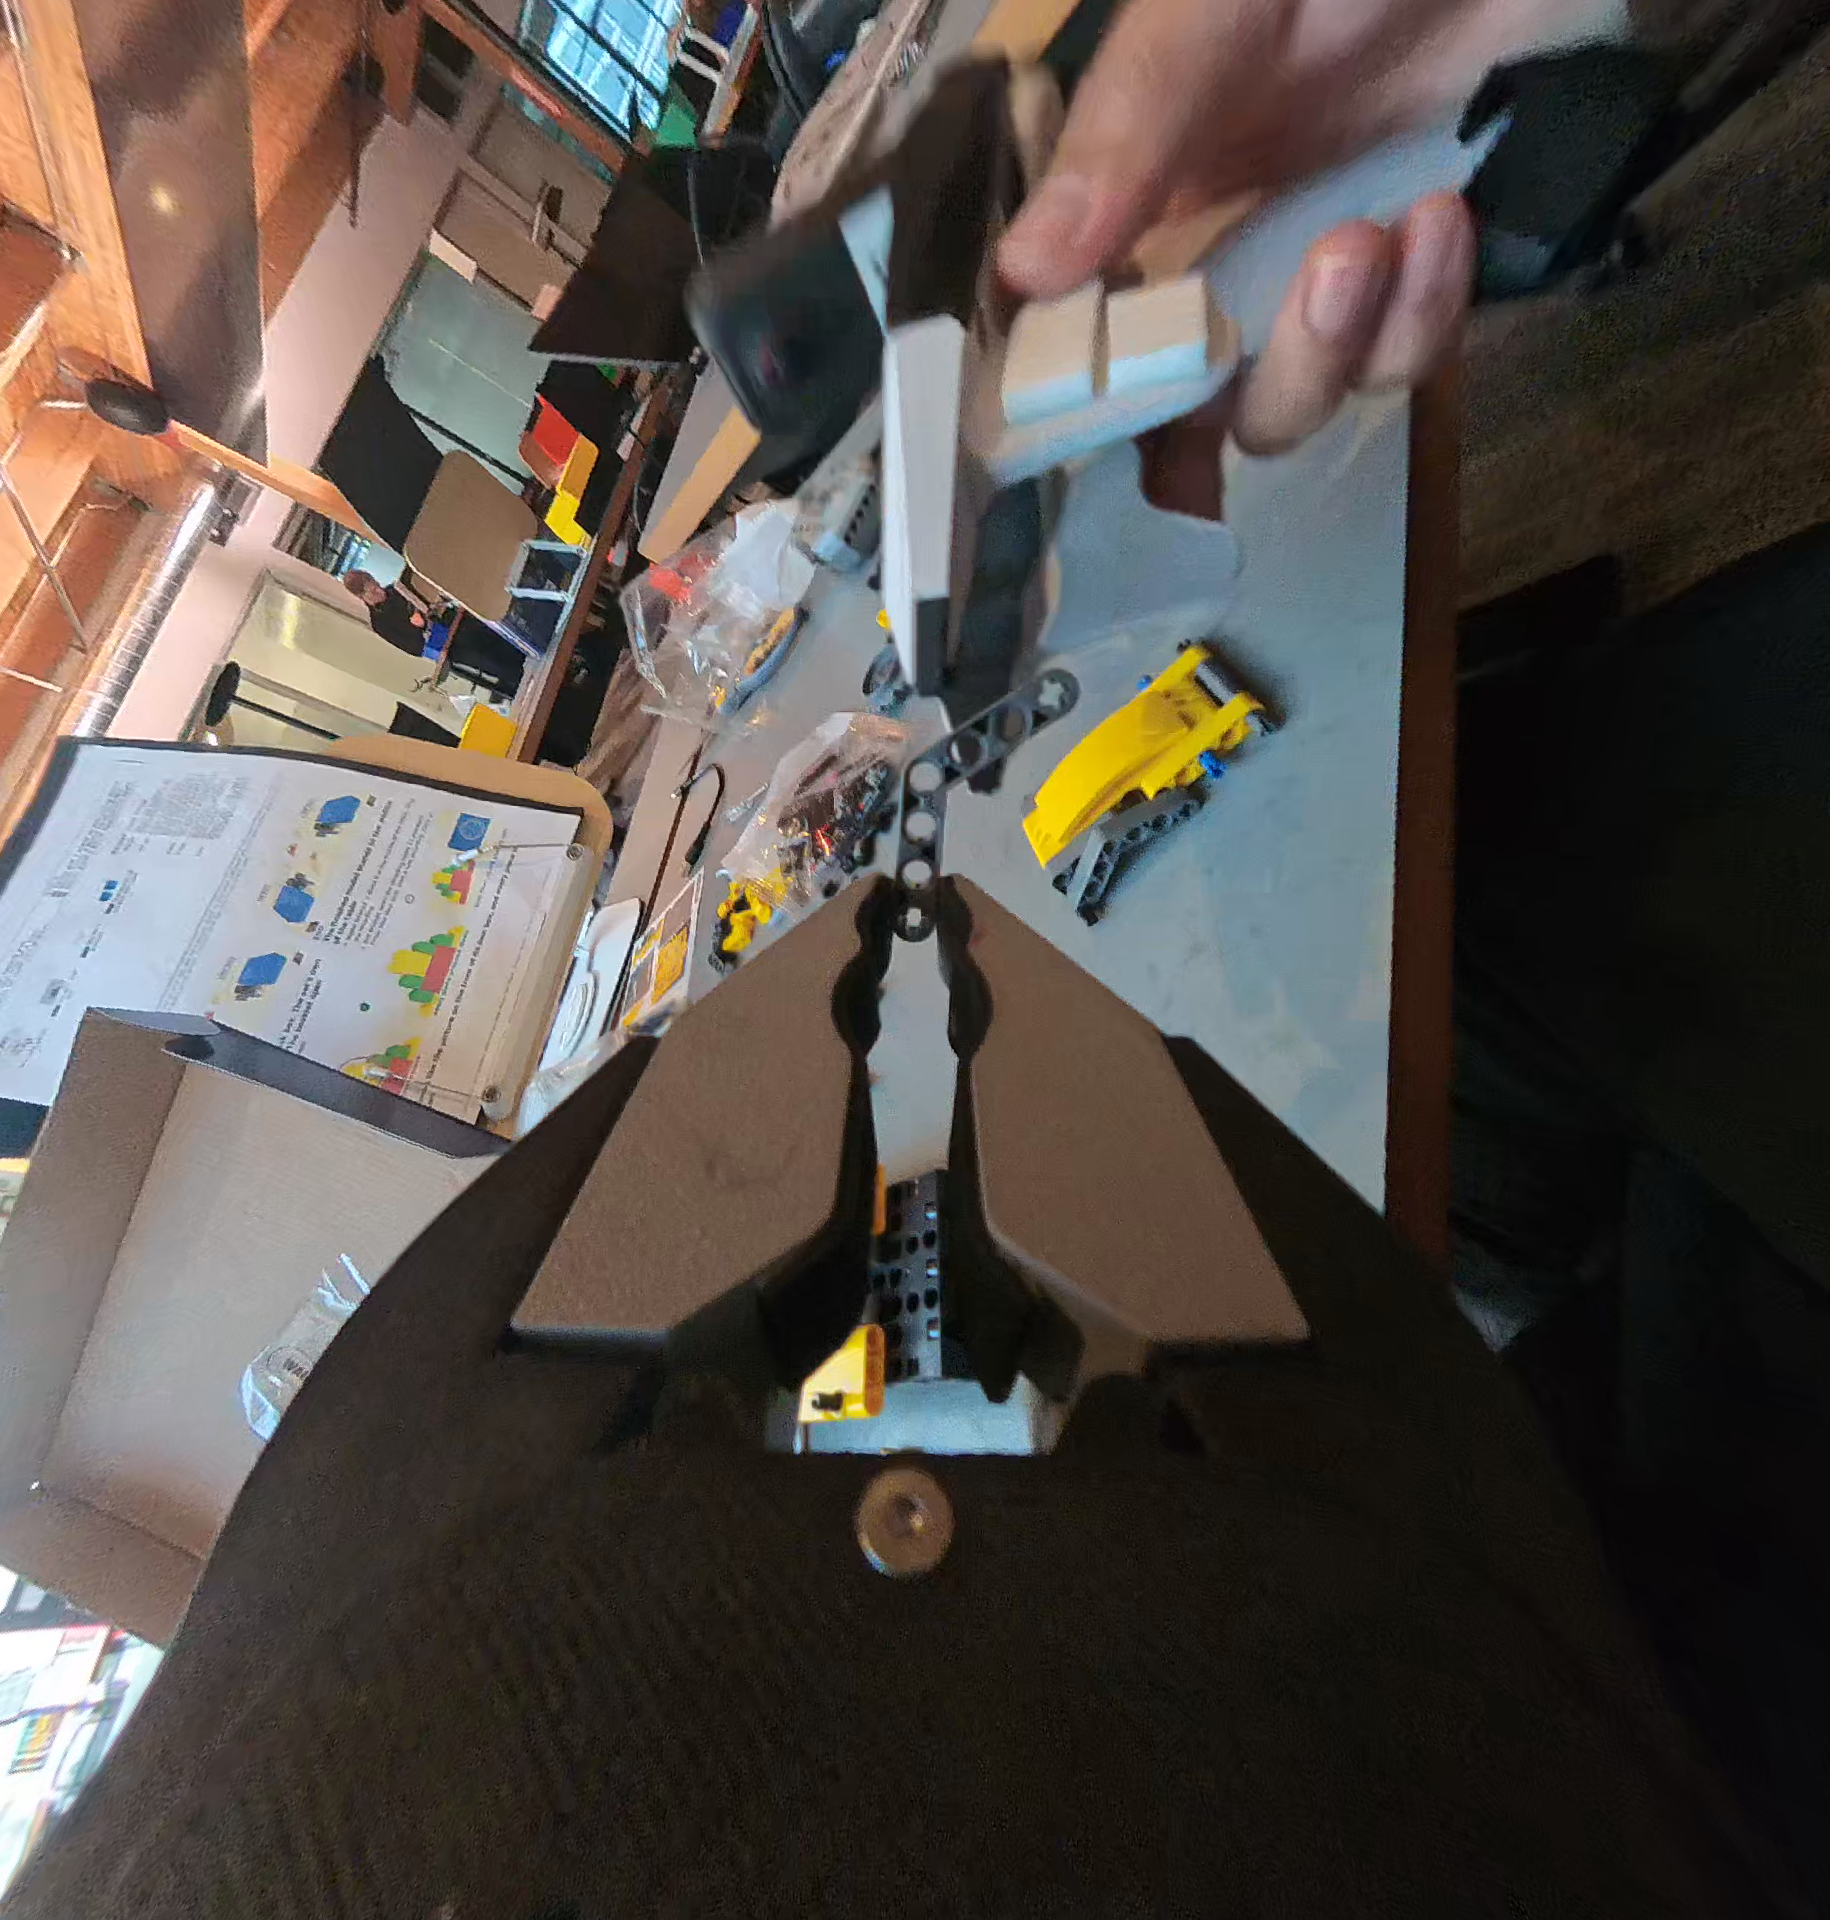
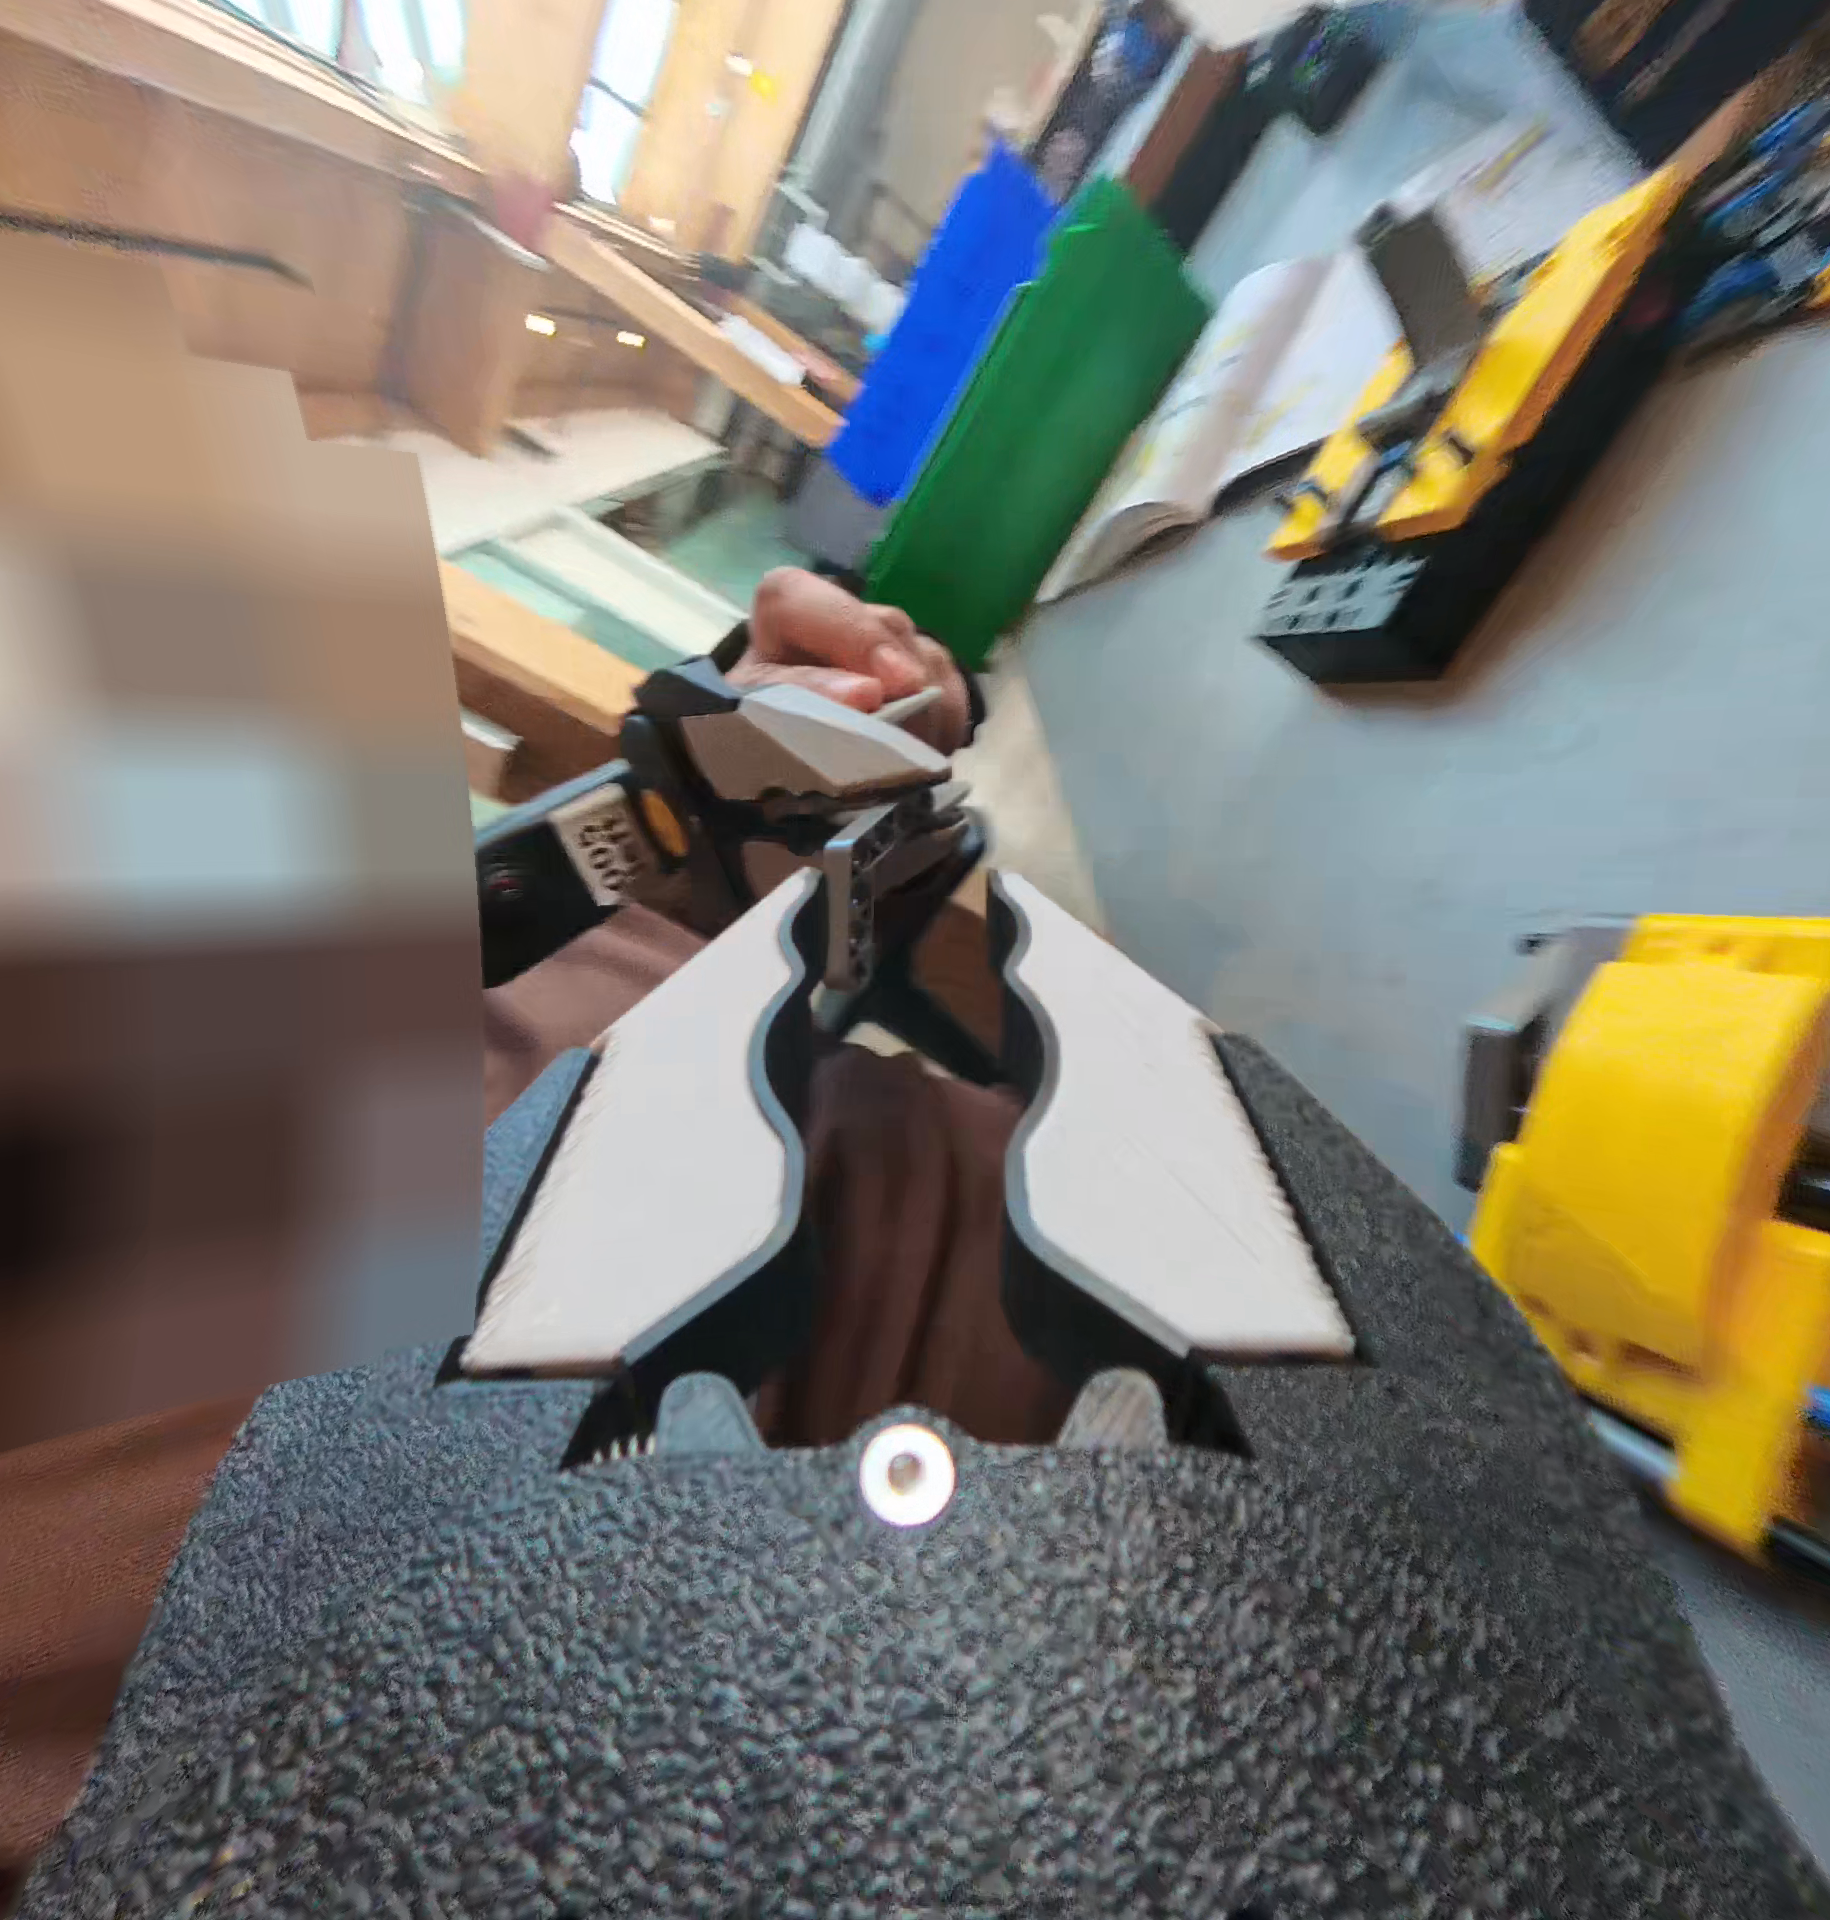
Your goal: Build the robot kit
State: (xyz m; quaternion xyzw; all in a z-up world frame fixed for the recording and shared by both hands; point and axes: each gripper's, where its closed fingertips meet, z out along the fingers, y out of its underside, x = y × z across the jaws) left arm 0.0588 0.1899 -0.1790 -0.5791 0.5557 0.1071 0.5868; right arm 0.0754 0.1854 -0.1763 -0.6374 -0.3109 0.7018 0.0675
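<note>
one dark grey angled beam with round holes [image 1: 926,821] sits pinched at its lower end between the tips of the left gripper [image 1: 913,920], raised above the grey table [image 1: 1295,987]; the beam bends partway up and ends in a cross-shaped hole near the tips of the right gripper [image 1: 942,665]. the left gripper is closed on that beam. the right gripper, seen in its own view [image 2: 906,883], has its two fingers spread apart with nothing between them, pointing at the beam [image 2: 859,914] from just beside it. counted on the table in the left wrist view: one yellow toy car body [image 1: 1150,758] with grey beams fixed under it, lying well apart to the right of the beam; two clear plastic bags of small parts [image 1: 713,634] behind it; one open cardboard box [image 1: 121,1299] at the left with a printed instruction sheet [image 1: 267,914] propped behind it. a hand [image 1: 1254,177] wrapped around the right gripper's handle fills the top of that view and hides the far table — blurred, so its detail is unclear. the right wrist view alone shows the hand [image 2: 849,644] on the left gripper, a brown sleeve [image 2: 911,1226] below, one blue [image 2: 942,322] and one green bin [image 2: 1046,416], and blurred yellow pieces [image 2: 1669,1195] at the right edge — none of which the left view shows plainly.
</note>
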